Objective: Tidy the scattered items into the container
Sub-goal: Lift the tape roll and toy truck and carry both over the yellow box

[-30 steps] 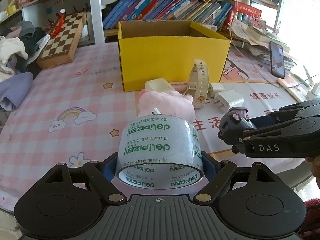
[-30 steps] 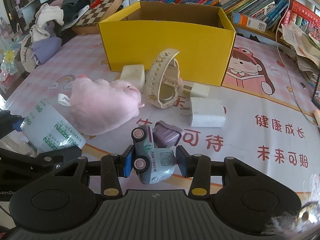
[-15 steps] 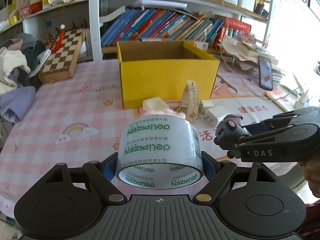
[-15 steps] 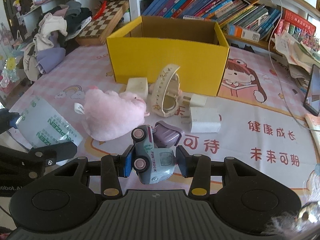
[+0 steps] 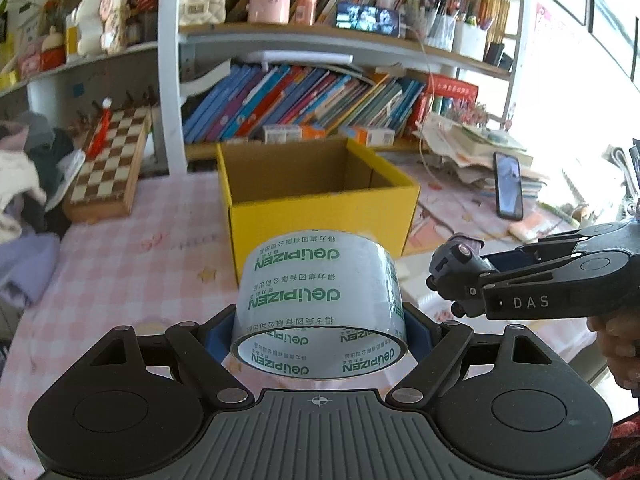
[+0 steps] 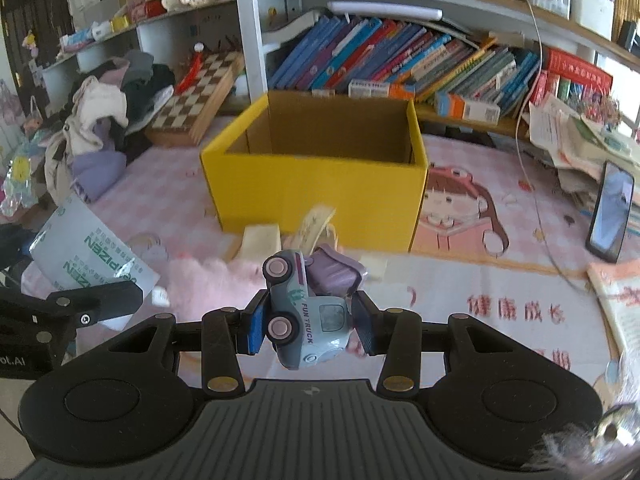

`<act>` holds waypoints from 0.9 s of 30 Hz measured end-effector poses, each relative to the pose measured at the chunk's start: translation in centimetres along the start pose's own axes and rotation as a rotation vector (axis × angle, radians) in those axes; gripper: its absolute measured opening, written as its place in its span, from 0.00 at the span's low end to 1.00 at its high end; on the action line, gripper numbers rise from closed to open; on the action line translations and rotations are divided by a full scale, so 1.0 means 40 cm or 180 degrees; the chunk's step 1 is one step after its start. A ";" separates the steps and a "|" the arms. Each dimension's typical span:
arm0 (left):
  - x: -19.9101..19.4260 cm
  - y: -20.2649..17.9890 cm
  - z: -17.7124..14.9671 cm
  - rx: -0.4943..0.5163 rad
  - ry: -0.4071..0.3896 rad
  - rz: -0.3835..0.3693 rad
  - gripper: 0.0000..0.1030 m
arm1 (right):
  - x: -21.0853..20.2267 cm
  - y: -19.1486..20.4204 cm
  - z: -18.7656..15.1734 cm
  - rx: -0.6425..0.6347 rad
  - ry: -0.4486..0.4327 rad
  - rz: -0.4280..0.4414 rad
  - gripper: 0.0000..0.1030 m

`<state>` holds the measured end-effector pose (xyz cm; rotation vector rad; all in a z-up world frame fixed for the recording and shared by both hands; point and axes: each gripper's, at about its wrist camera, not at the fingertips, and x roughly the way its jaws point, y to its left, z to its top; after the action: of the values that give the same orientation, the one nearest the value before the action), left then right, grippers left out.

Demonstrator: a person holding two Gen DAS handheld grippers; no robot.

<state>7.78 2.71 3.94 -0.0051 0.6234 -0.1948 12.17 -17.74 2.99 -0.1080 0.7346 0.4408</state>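
Note:
My left gripper (image 5: 319, 330) is shut on a roll of clear tape (image 5: 320, 300) with green lettering, held above the table in front of the open yellow box (image 5: 320, 216). My right gripper (image 6: 308, 322) is shut on a pale blue toy truck (image 6: 306, 316), also lifted, facing the same yellow box (image 6: 316, 188). The tape roll shows at the left of the right wrist view (image 6: 92, 252). On the table before the box lie a pink plush (image 6: 208, 284), a cream watch (image 6: 316, 224), a purple item (image 6: 332, 274) and white blocks (image 6: 260, 240).
A chessboard (image 6: 200, 92) and a heap of clothes (image 6: 104, 120) lie at the back left. Shelves of books (image 6: 400, 60) stand behind the box. A phone (image 6: 610, 210) and stacked papers (image 6: 580, 136) sit at the right. The right gripper shows at the right of the left wrist view (image 5: 520, 280).
Both grippers have risen and tilted up with their loads; the box now shows its inside and the table items sit lower in view.

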 end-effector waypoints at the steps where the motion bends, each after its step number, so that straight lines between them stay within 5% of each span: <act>1: 0.004 0.003 0.013 0.0020 -0.0030 -0.0005 0.82 | 0.001 -0.002 0.012 -0.0014 -0.0032 -0.0002 0.40; 16: 0.154 0.028 0.235 0.0248 -0.0313 0.0063 0.82 | 0.114 -0.091 0.258 -0.0311 -0.0454 0.0082 0.40; 27: 0.417 0.068 0.352 0.0445 0.0224 0.0196 0.82 | 0.373 -0.136 0.409 -0.1196 -0.0126 0.0207 0.41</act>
<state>29.69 1.56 5.53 0.1561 0.6780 -0.1791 34.50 -13.38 4.83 -0.4275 0.6110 0.6383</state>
